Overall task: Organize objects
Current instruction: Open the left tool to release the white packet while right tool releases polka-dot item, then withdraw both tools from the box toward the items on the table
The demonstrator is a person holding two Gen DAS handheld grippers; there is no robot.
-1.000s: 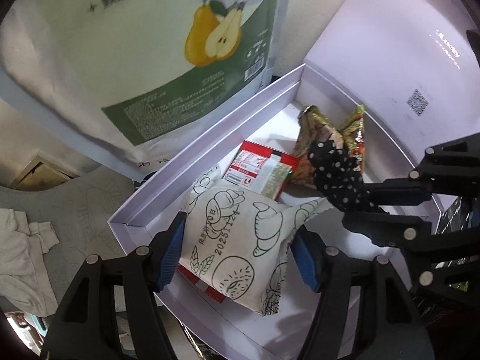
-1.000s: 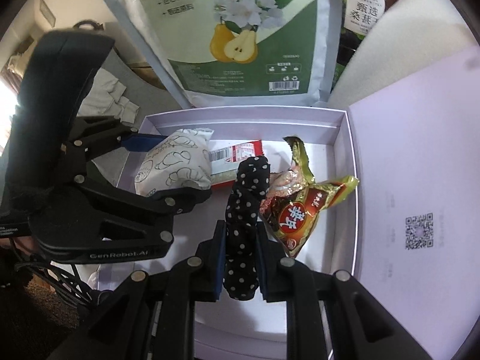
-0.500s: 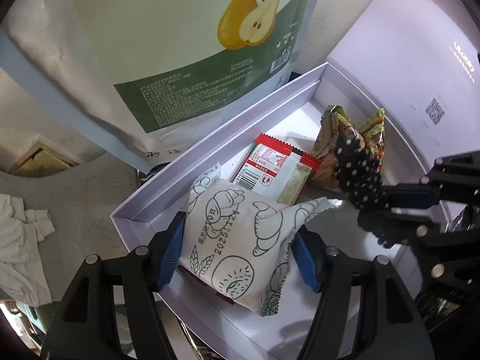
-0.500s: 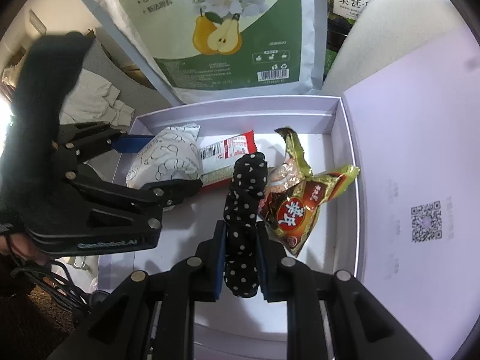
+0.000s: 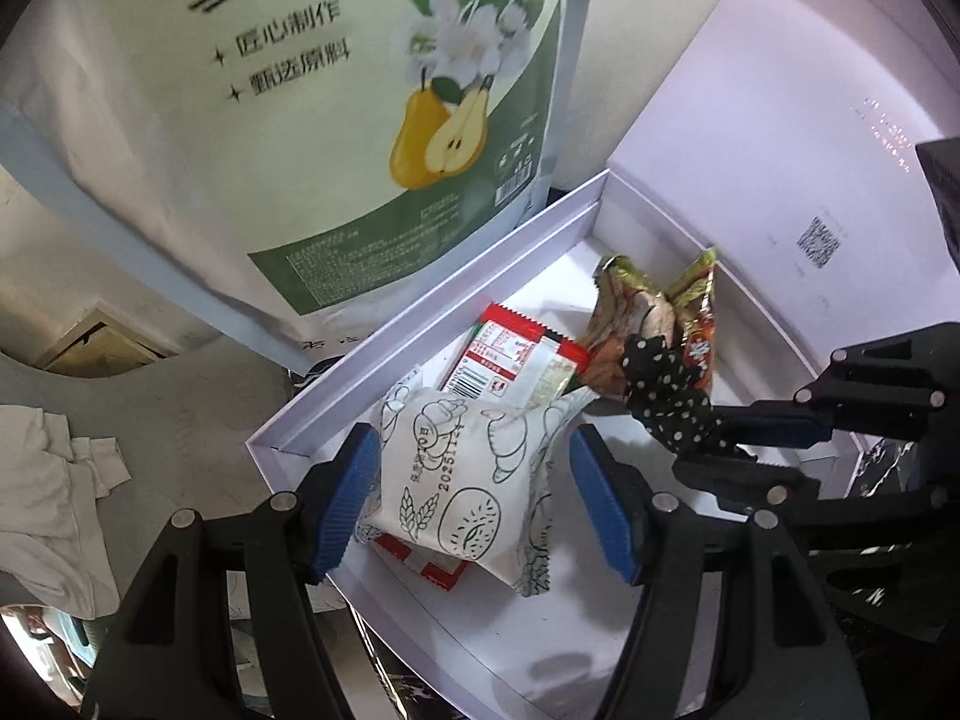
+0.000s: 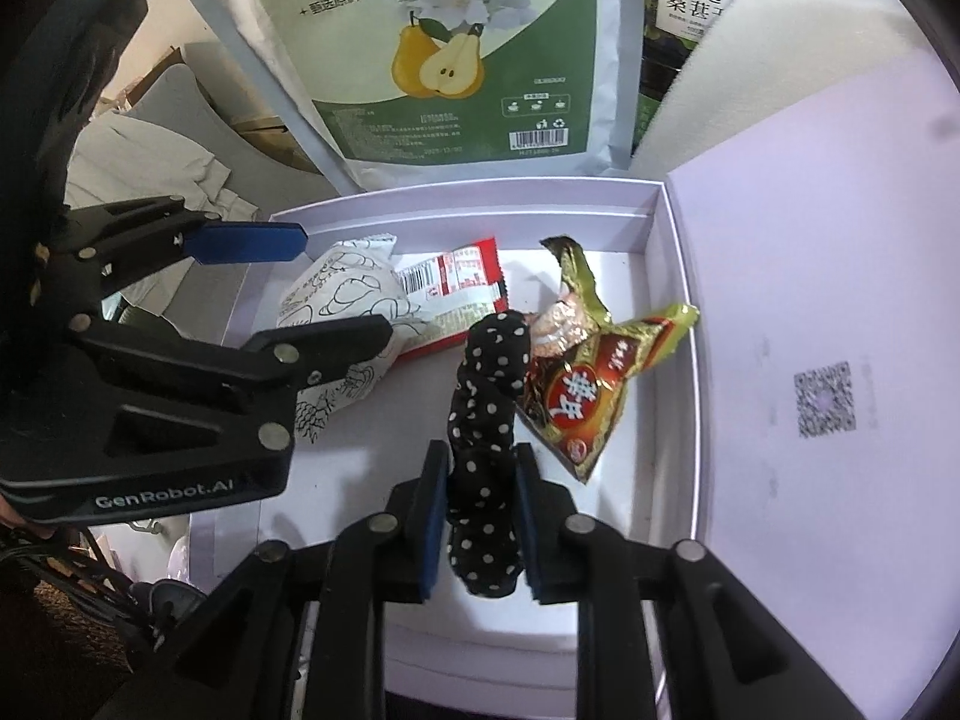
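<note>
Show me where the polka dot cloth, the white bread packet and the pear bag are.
polka dot cloth (image 6: pixel 487 420), right wrist view, on its middle above the pads.
white bread packet (image 5: pixel 462 468), left wrist view, on its printed front.
pear bag (image 6: pixel 438 60), right wrist view, on the pear picture.

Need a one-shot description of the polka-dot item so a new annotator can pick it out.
Find the shallow white box in front of the big pear-print pouch. Near its middle, between the right gripper jaws, which have just been opening, stands the black fabric roll. It is the only cloth thing there, white-dotted, beside the gold-and-red snack wrapper.
</note>
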